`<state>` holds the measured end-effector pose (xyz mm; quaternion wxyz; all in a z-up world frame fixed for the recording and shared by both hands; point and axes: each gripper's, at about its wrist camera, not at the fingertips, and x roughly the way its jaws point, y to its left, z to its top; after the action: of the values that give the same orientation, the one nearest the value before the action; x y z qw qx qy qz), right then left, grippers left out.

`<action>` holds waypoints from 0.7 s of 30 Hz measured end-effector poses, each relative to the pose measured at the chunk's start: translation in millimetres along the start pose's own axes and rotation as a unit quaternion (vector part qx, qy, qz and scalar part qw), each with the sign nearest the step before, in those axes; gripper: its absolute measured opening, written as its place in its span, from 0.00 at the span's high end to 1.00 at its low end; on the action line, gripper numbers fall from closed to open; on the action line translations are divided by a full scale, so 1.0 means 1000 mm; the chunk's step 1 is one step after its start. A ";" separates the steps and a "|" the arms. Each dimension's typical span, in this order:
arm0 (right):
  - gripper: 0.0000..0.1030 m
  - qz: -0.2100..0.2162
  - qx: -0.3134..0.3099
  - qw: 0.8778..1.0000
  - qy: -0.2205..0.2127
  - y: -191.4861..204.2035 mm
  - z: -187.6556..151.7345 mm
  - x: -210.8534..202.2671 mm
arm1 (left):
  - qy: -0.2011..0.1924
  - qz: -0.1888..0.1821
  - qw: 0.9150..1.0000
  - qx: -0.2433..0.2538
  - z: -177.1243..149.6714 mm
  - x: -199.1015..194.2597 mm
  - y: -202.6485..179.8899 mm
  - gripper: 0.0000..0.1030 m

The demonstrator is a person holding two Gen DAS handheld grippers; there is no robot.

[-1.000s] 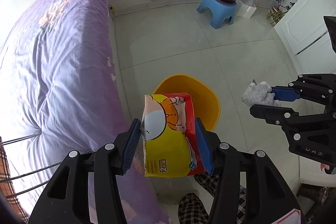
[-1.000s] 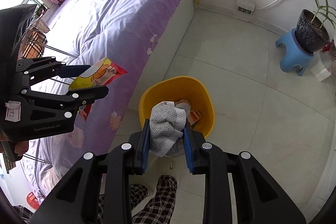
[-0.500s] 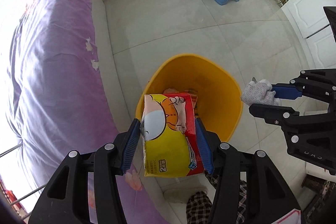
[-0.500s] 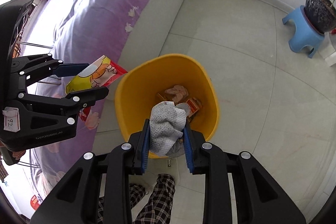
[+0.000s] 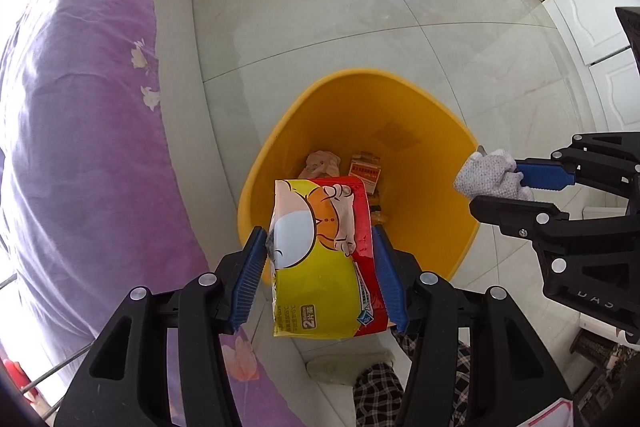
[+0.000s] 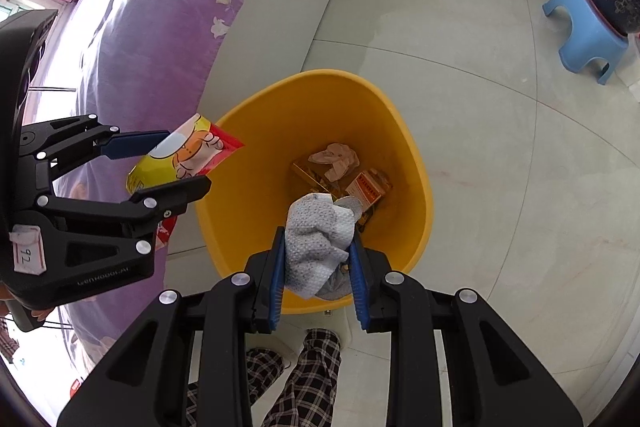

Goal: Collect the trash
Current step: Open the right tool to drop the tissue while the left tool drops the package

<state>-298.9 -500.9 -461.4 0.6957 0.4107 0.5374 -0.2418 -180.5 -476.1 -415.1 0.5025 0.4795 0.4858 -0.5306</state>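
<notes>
1. Checked trouser legs (image 6: 308,367), nearest, below both tools.
2. L gripper (image 5: 320,247): clamped on yellow-red snack packet (image 5: 320,259), above near rim of bin.
3. R gripper (image 6: 318,247): clamped on crumpled grey tissue (image 6: 316,243), over bin mouth.
4. Yellow bin (image 6: 416,163) on floor beside purple bed (image 6: 168,7); scraps and a small box inside.
5. Blue stool (image 6: 584,31) w/ plant pot, far.

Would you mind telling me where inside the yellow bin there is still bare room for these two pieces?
The yellow bin is bare along its walls and near side; its bottom middle is crowded with a crumpled wrapper and small box.
</notes>
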 end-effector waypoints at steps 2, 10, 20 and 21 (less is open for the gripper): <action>0.71 -0.001 -0.003 1.000 0.001 0.001 0.002 0.003 | 0.000 0.000 1.000 0.002 0.001 0.003 0.000 0.49; 0.67 -0.001 -0.004 1.000 0.001 0.002 0.005 0.008 | -0.003 0.004 1.000 0.005 0.001 0.008 -0.002 0.44; 0.54 0.002 0.016 1.000 -0.013 -0.003 0.010 0.003 | 0.004 0.010 1.000 0.005 -0.001 0.012 0.000 0.32; 0.54 0.003 0.018 1.000 -0.013 -0.003 0.011 0.003 | 0.004 0.010 1.000 0.004 -0.001 0.012 0.000 0.33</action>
<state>-294.2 -510.9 -464.6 0.6958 0.4213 0.5230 -0.2547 -180.7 -476.0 -427.1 0.5037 0.4889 0.4807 -0.5256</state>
